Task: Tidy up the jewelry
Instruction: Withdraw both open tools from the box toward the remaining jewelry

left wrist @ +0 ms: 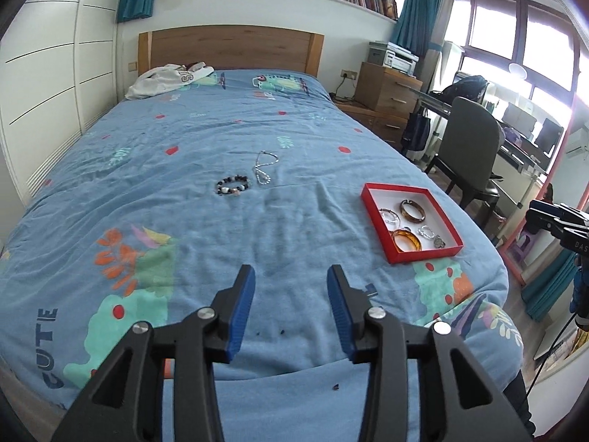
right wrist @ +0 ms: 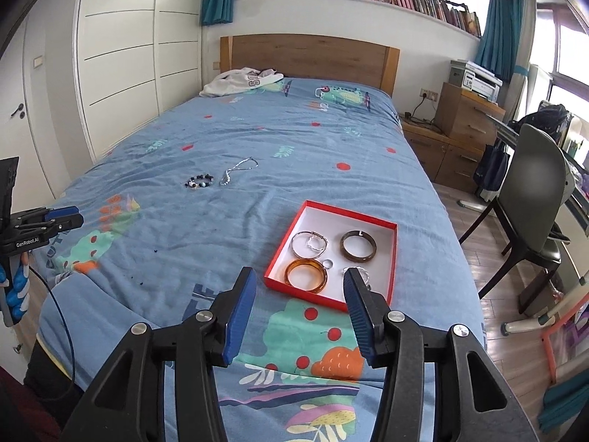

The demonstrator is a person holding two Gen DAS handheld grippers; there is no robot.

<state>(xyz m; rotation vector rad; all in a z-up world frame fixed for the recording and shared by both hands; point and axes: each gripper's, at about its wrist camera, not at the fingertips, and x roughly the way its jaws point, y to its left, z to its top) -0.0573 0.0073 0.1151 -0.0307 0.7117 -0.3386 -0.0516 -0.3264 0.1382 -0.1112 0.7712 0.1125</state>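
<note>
A red tray (left wrist: 368, 199) (right wrist: 283, 243) with a white floor lies on the blue bedspread. In it are an orange bangle (left wrist: 406, 240) (right wrist: 306, 275), a brown bangle (left wrist: 412, 210) (right wrist: 358, 245), silver bracelets (right wrist: 310, 243) and a small ring (right wrist: 327, 264). A dark beaded bracelet (left wrist: 233, 185) (right wrist: 199, 181) and a silver chain necklace (left wrist: 263, 168) (right wrist: 237, 170) lie loose mid-bed, left of the tray. My left gripper (left wrist: 291, 276) is open and empty over the near bed. My right gripper (right wrist: 297, 280) is open and empty just before the tray's near edge.
White clothing (left wrist: 165, 79) (right wrist: 239, 81) lies by the wooden headboard. A nightstand and drawers with a printer (right wrist: 467, 110) stand right of the bed. A grey chair (right wrist: 530, 199) and desk are at the right. White wardrobes (right wrist: 121, 55) line the left wall.
</note>
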